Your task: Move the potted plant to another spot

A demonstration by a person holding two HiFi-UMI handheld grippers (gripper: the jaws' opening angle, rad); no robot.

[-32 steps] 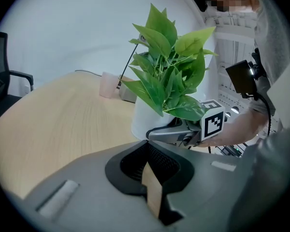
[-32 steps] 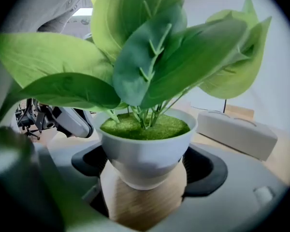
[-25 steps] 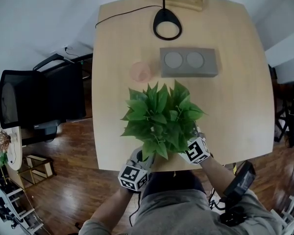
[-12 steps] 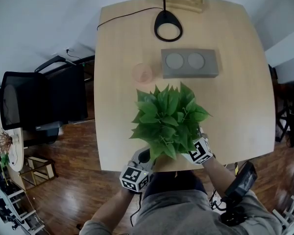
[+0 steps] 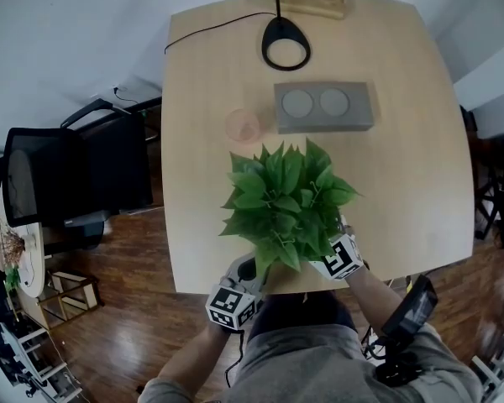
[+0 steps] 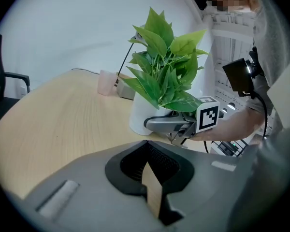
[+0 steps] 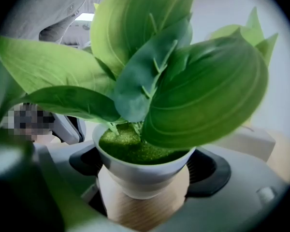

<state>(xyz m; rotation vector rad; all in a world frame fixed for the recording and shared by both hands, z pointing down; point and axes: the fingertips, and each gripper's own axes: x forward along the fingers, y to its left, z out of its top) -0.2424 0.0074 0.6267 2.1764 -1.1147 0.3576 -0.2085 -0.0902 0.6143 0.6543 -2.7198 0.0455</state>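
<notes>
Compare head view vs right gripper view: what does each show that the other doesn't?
Head view only: the whole table, lamp base, grey block, pink cup, black chair, left gripper. Right gripper view only: the white pot with its green fill, standing between the jaws of the right gripper, which have just been opening; the pads look clear of it. Both: the plant leaves and part of the right gripper.

The potted plant (image 5: 286,200), green-leaved and white-potted, stands upright midway along the table's (image 5: 403,183) near edge.
</notes>
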